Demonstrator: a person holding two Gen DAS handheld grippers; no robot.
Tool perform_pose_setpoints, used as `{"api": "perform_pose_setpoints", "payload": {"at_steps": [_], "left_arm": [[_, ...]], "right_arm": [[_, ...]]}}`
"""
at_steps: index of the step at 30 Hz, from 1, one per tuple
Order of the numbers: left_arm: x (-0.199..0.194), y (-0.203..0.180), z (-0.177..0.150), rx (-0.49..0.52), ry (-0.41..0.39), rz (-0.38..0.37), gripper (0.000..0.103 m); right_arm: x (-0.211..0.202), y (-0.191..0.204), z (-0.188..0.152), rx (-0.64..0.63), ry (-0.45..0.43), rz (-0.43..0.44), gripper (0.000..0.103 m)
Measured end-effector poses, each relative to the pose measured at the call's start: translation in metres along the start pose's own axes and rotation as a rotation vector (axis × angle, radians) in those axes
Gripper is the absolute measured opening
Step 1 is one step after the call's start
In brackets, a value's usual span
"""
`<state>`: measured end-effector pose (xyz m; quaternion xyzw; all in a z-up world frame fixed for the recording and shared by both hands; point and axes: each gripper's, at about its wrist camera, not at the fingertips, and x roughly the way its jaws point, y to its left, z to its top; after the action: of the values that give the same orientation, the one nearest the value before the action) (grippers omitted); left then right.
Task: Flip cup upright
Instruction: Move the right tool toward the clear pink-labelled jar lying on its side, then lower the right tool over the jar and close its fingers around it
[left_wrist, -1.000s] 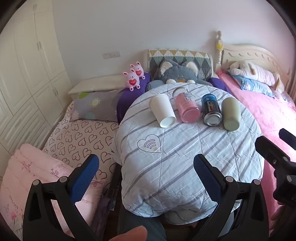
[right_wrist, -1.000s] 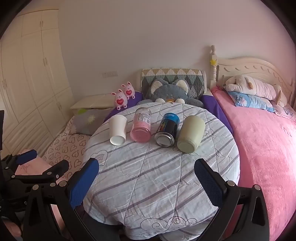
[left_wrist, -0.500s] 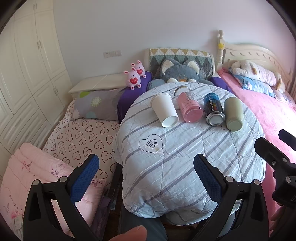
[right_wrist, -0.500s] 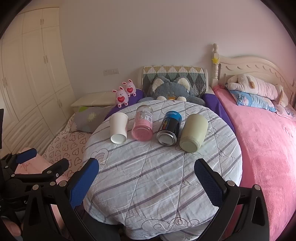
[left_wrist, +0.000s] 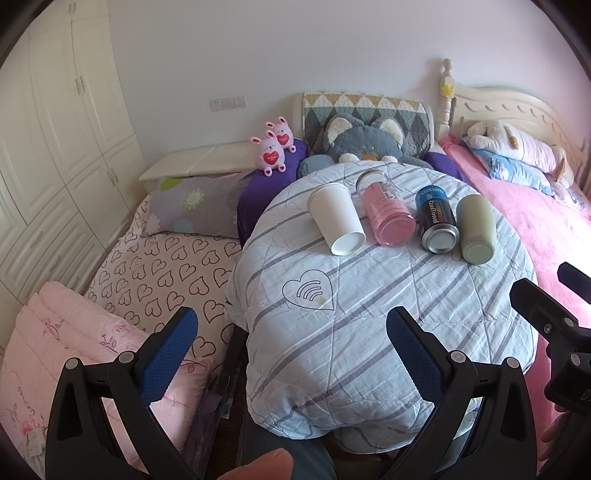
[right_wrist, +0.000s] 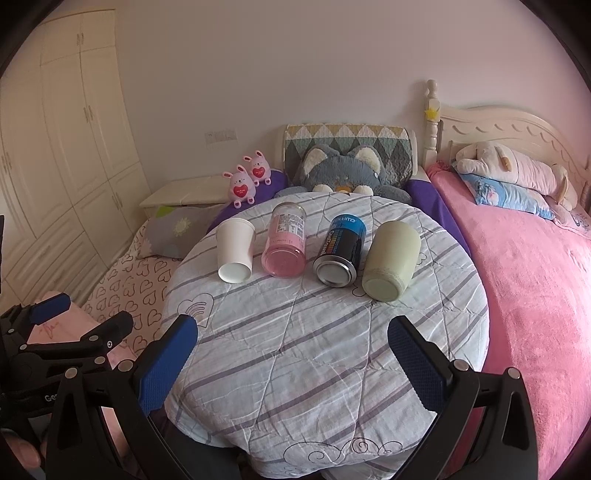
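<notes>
The cup (right_wrist: 235, 254) lies on its side on the table (right_wrist: 325, 350), leftmost of four containers — bottom toward the cameras. Left gripper (left_wrist: 291, 343) and right gripper (right_wrist: 291, 345) are both wide open, empty.

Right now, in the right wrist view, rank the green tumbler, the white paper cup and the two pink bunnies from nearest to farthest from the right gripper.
1. Green tumbler: on its side at the right end of the row, closest to the right gripper.
2. White paper cup: on its side at the left end of the row, a little farther back.
3. Pink bunnies: behind the table, at the back left.
</notes>
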<state>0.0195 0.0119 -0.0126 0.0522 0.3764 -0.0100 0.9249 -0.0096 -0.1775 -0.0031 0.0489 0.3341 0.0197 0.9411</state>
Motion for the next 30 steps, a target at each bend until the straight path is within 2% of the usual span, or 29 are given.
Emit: {"api": "perform_pose_setpoints", "payload": {"at_steps": [15, 30], "left_arm": [[0.048, 0.013, 0.023, -0.020, 0.042, 0.002, 0.103], [0.119, 0.023, 0.061, -0.040, 0.067, 0.035, 0.103]], "right_arm": [[0.054, 0.009, 0.022, -0.025, 0.081, 0.001, 0.103], [0.157, 0.010, 0.071, -0.040, 0.199, 0.027, 0.103]]}}
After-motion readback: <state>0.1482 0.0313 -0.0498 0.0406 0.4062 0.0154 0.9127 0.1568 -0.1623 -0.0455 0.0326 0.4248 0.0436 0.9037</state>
